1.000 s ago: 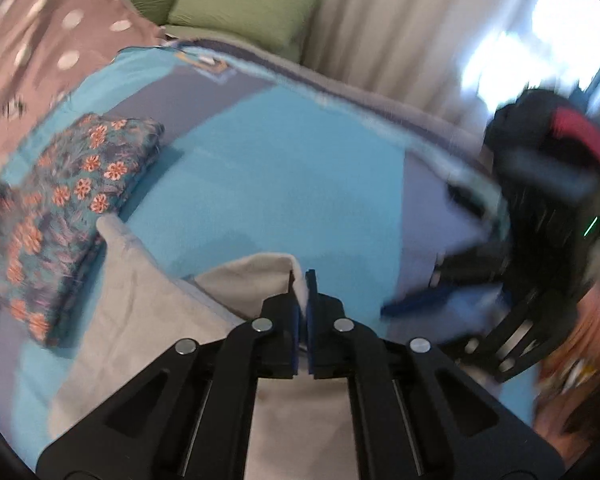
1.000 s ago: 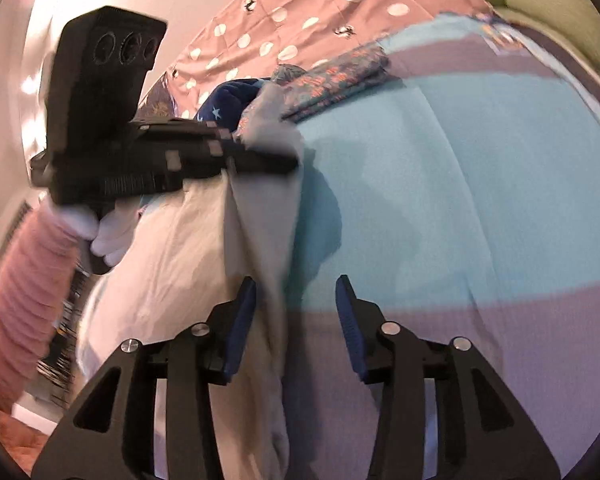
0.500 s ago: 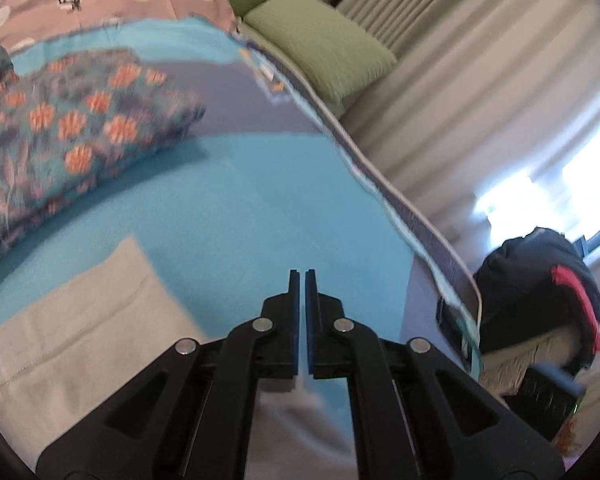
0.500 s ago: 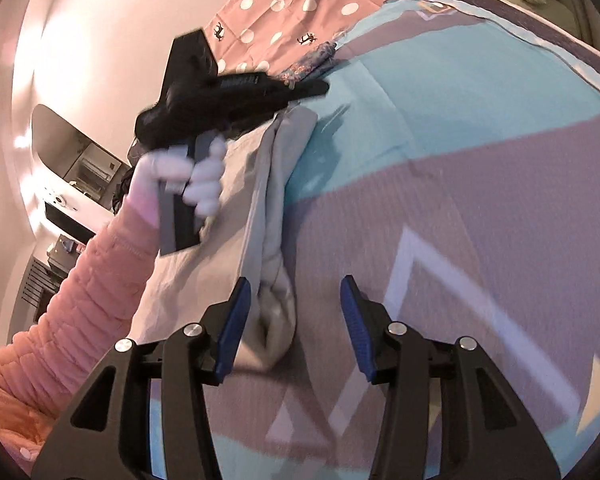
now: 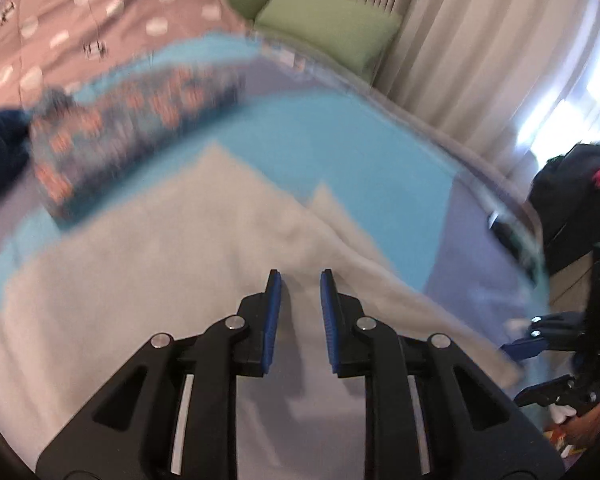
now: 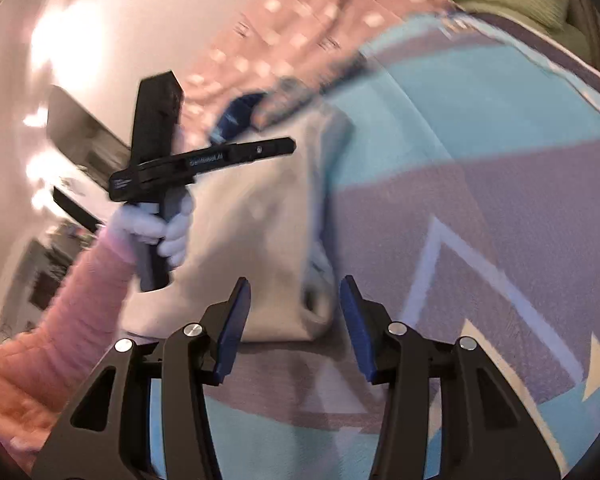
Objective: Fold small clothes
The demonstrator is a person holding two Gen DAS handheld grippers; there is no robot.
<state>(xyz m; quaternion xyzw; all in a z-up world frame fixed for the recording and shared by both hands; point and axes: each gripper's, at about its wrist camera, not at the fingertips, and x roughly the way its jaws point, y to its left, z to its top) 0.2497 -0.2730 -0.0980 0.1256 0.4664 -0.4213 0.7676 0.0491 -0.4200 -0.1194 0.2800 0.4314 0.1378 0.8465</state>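
A beige cloth (image 5: 180, 280) lies spread on the blue and purple bedspread (image 5: 340, 140). My left gripper (image 5: 300, 276) hovers just above it. Its jaws are opening, with a narrow gap and nothing pressed between the pads. The right wrist view shows the same cloth (image 6: 260, 220) with the left gripper (image 6: 290, 145) over its far part, held by a white-gloved hand (image 6: 168, 228). My right gripper (image 6: 294, 282) stands at the cloth's near rumpled end. Its jaws are closing slightly, the hem lies between the fingers, and the pads are clear of it.
A folded floral garment (image 5: 132, 120) and a dark navy one (image 5: 0, 148) lie beyond the beige cloth. A pink dotted cover (image 5: 80, 20) and green pillows (image 5: 332, 24) sit at the head of the bed. A black bag (image 5: 572, 200) stands off the right edge by the curtains.
The left gripper was shut on a corner of the beige cloth; it swung across, dropped lower and has opened, and the cloth now lies flat. The right gripper slid to the cloth's near end.
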